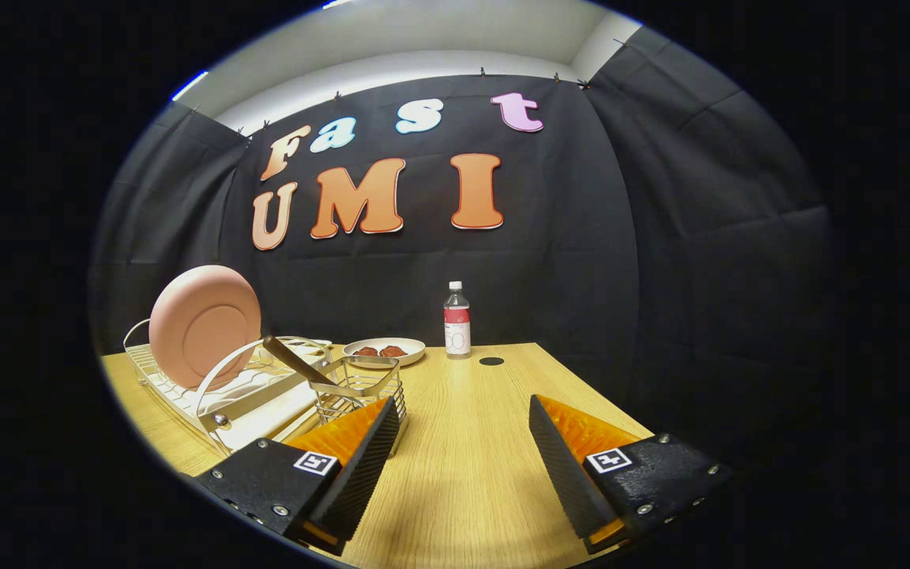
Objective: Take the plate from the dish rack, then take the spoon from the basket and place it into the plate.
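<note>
Gripper view: my gripper (463, 419) stands wide apart over the wooden table (471, 474), nothing between its fingers, bare tabletop in the gap. Pink plate (204, 325) stands upright on edge in the white wire dish rack (226, 395), beyond my left finger. Wire basket (360, 387) sits at the rack's near corner, just ahead of my left fingertip; the spoon (289, 359) leans in it, handle slanting up toward the plate. Beyond the basket, a shallow white dish (384, 352) holds reddish-brown food. Clear bottle (456, 320) with a red label stands upright beside it, near the wall. Small dark disc (491, 361) lies on the table just beside the bottle.
</note>
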A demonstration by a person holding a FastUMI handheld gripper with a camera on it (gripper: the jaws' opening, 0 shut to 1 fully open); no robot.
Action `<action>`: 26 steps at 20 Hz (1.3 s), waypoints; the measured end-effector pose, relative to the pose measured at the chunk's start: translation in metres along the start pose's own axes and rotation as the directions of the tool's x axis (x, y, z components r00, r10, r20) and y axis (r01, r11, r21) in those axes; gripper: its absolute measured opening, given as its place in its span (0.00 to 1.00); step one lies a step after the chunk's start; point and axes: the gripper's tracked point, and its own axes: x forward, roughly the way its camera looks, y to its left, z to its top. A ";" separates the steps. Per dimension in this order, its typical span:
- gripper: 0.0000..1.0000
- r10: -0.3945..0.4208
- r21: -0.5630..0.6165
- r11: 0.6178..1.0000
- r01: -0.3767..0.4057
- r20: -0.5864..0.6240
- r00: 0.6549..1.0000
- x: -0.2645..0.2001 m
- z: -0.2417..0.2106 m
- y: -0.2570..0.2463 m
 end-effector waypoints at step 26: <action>0.99 -0.003 0.008 1.000 0.002 0.020 1.000 0.013 0.004 -0.003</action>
